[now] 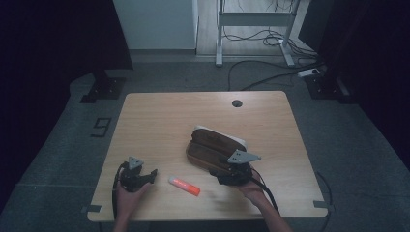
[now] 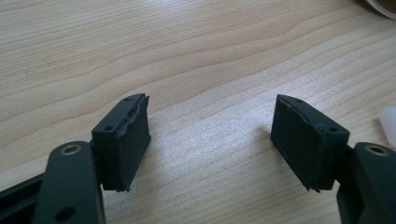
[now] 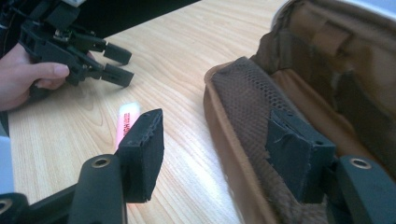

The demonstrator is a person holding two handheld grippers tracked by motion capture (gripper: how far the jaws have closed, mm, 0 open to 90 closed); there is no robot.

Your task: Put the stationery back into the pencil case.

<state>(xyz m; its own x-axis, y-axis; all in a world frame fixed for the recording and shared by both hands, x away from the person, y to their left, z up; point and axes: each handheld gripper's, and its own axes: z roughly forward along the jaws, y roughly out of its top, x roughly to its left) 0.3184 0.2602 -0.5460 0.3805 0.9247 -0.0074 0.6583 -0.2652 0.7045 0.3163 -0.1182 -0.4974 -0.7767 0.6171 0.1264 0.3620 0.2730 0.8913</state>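
Brown fabric is forming the open pencil case (image 1: 212, 145), which is lying near the middle of the wooden table (image 1: 159, 116), its mesh pocket (image 3: 252, 98) facing up. Just beside its near edge, the right gripper (image 3: 215, 154) is hovering with its jaws spread, one over the mesh, pinching nothing. An orange-and-white glue stick (image 1: 184, 185) is lying between the hands; its printing is too blurred to read. At the left, the left gripper (image 2: 210, 140) is resting low with jaws spread over bare wood.
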